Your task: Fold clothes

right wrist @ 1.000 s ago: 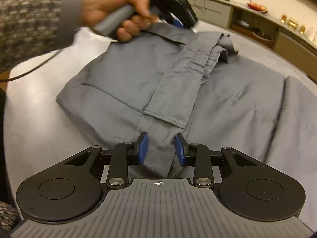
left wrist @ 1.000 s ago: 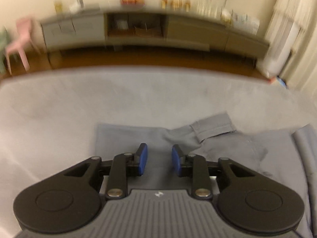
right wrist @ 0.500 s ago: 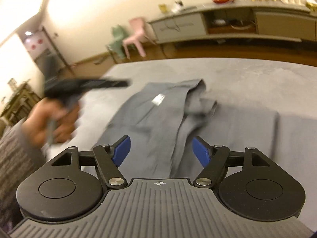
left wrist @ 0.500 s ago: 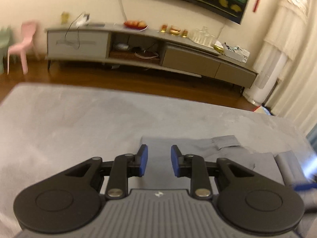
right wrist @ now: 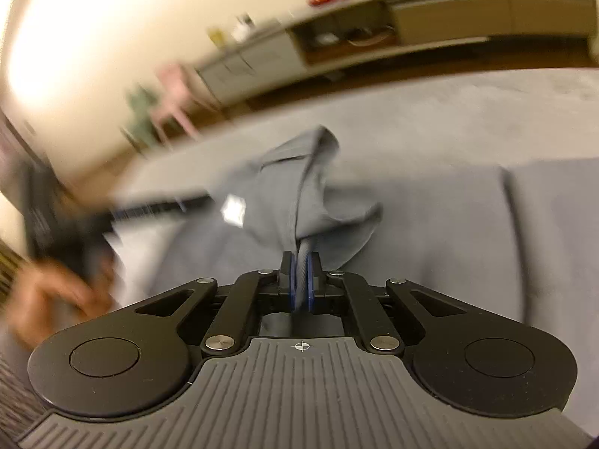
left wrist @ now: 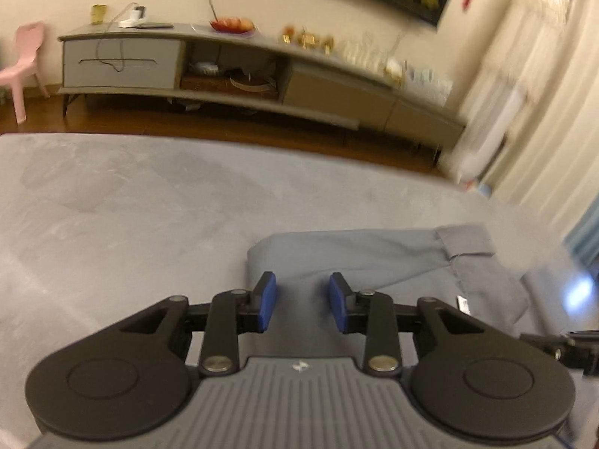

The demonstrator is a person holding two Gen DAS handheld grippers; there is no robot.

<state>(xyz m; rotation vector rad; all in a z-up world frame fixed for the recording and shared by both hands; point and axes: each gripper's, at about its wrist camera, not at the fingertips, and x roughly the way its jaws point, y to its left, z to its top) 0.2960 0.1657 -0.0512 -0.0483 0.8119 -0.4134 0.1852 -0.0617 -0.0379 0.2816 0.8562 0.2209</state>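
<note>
Right gripper (right wrist: 299,280): clamping shirt (right wrist: 299,194) fold, cloth trailing ahead.
Left gripper (left wrist: 302,301): opening, empty (shirt below).

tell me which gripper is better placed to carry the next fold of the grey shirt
Right, probably. The right gripper is already shut on a bunched edge of the grey shirt; the left gripper is opening with nothing pinched.
</note>
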